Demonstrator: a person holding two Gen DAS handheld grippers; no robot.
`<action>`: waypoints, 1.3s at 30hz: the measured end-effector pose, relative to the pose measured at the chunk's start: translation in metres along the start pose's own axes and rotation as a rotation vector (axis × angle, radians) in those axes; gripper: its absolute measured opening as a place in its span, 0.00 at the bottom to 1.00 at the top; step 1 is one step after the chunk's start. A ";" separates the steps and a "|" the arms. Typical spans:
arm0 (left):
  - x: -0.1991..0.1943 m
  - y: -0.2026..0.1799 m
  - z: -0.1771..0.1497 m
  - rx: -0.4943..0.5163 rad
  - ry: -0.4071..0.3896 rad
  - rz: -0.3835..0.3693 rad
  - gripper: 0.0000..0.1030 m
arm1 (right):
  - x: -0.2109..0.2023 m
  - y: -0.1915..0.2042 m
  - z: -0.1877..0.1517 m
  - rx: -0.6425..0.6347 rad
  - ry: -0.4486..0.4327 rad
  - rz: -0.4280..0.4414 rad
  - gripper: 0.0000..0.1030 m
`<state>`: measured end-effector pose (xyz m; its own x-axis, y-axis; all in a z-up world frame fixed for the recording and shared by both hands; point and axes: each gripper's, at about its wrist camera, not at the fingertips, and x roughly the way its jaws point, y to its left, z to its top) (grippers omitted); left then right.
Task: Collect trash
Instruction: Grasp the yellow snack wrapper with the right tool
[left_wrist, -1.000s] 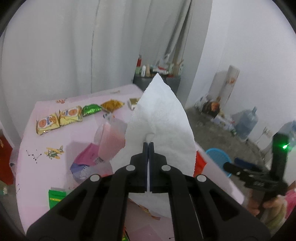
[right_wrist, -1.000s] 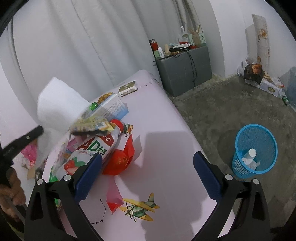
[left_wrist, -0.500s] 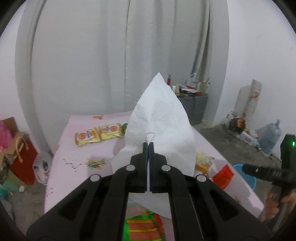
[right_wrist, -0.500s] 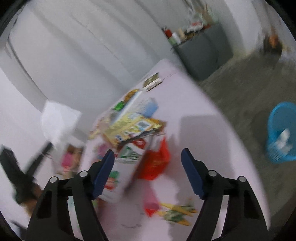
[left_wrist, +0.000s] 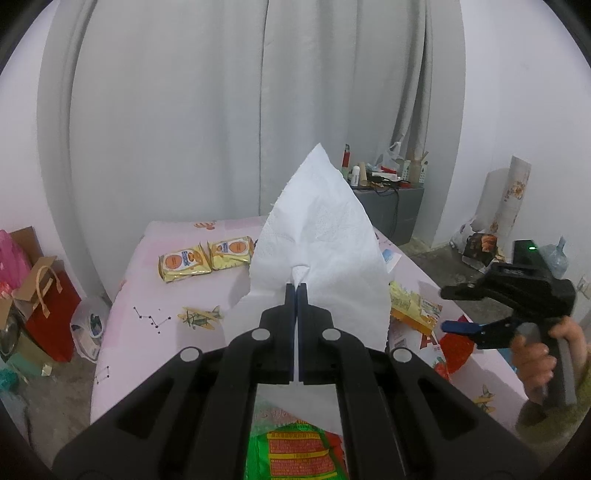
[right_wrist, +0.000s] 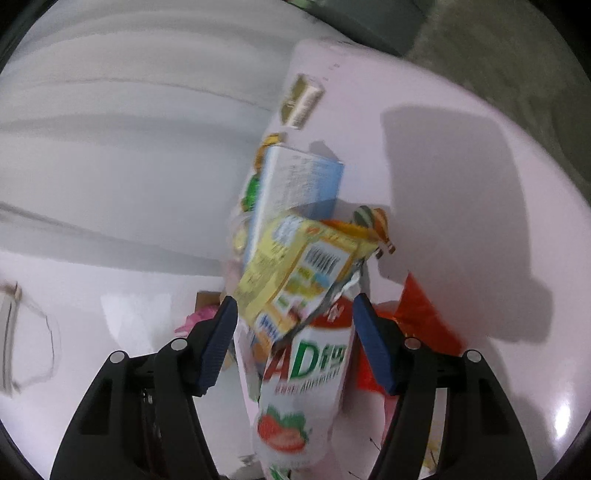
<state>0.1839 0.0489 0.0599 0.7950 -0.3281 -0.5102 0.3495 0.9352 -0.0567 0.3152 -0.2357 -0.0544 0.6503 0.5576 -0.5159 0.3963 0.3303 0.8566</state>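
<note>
Currently the right gripper (right_wrist: 293, 332), jaws closing but not yet touching, straddles the yellow wrapper (right_wrist: 291, 273); the left gripper (left_wrist: 296, 291) pinches a tissue (left_wrist: 321, 236).

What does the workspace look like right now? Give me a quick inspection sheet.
Surface: pink tablecloth with plane prints.
Job's things: white tissue; strawberry drink bottle; yellow wrapper on it; blue carton; red wrapper.
Clutter: two yellow snack packs; green packet.
Grippers: left gripper shut on the tissue; right gripper has just been closing, jaws astride bottle and wrapper, not yet pressing.
Cables: black cable on the grey cabinet.
Surroundings: white curtain; red bag.
</note>
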 end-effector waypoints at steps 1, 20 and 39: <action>0.000 0.000 0.000 -0.003 0.001 -0.002 0.00 | 0.004 -0.002 0.003 0.018 0.002 -0.002 0.62; -0.005 0.006 0.000 -0.023 -0.008 -0.015 0.00 | 0.016 -0.020 0.010 0.167 -0.006 0.012 0.19; -0.007 0.006 0.004 -0.020 -0.019 -0.016 0.00 | -0.027 0.001 -0.007 0.051 -0.073 0.177 0.04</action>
<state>0.1823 0.0566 0.0665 0.7986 -0.3455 -0.4927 0.3525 0.9322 -0.0824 0.2935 -0.2456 -0.0398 0.7571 0.5466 -0.3578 0.3027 0.1919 0.9336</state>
